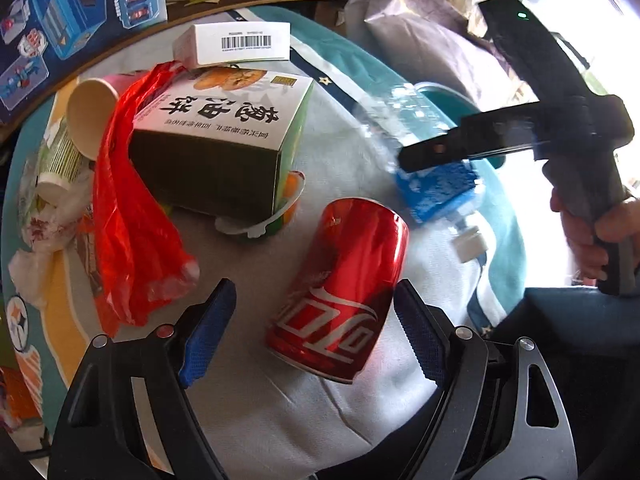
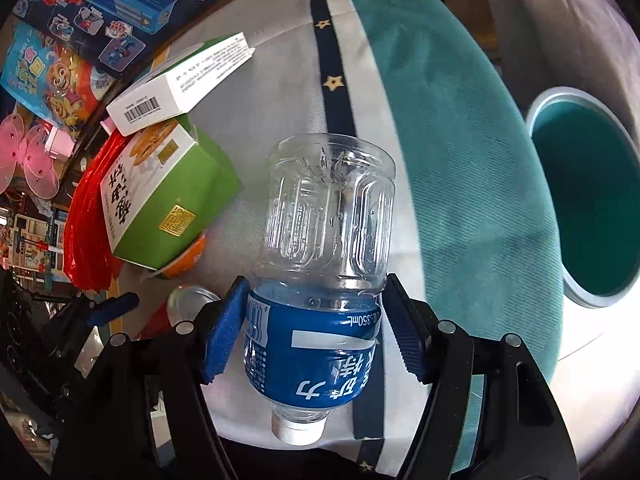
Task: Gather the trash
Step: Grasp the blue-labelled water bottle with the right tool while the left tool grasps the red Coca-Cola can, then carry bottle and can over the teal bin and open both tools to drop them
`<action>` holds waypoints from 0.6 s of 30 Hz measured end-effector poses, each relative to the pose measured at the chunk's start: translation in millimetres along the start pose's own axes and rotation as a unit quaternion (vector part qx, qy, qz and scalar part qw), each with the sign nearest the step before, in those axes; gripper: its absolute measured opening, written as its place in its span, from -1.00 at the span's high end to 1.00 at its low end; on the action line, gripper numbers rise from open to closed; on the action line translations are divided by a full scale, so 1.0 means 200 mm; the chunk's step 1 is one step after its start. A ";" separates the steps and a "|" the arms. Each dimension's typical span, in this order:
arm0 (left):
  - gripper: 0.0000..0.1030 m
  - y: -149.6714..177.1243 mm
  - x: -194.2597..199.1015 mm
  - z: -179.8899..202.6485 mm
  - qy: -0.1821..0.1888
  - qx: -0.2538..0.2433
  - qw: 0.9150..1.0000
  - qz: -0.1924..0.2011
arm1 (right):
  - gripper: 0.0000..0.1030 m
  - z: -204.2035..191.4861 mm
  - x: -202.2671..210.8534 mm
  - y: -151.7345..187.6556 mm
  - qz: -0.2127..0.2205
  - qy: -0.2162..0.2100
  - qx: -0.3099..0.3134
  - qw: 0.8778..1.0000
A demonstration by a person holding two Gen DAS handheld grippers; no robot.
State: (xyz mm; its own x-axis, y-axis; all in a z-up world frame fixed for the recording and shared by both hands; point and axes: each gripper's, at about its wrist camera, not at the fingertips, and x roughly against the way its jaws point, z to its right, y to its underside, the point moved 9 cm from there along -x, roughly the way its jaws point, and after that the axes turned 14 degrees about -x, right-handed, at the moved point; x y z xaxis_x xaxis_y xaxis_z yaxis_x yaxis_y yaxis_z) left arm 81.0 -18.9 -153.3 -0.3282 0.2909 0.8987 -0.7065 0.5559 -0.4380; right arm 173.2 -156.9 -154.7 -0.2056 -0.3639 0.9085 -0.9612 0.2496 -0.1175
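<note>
On the quilted cover (image 2: 460, 184), teal with a pale panel and a navy star-dotted stripe (image 2: 334, 80), your trash lay scattered. Your left gripper (image 1: 316, 332) stood with its jaws apart around the red can (image 1: 340, 292), which lay on its side; the right pad looked just against it, the left pad clear of it. From that can, a green snack box (image 1: 216, 140) sat at eleven o'clock, a red plastic bag (image 1: 124, 216) draped at nine and a paper cup (image 1: 90, 116) lay beyond at ten. Your right gripper (image 2: 312, 332) straddled the clear water bottle (image 2: 320, 272) at its blue label, cap toward you; both pads sat at the label, though I could not tell whether they pressed. A teal bin (image 2: 588, 200) stood at two o'clock of the bottle. Toy boxes (image 2: 120, 4) crowded the room's far edge at eleven.
</note>
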 end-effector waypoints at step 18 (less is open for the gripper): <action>-0.09 -0.09 -0.18 0.10 -0.019 0.032 0.998 -0.051 | -0.26 0.22 0.04 0.03 0.016 -0.005 -0.032 0.999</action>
State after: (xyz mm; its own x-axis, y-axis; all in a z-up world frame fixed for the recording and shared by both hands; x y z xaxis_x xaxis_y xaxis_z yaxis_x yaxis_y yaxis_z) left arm 93.5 -54.9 -176.8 -0.2751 0.2041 0.9395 -0.7755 0.5304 -0.3424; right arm 157.5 -198.4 -165.7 -0.2388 -0.3635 0.9005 -0.9402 0.3184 -0.1208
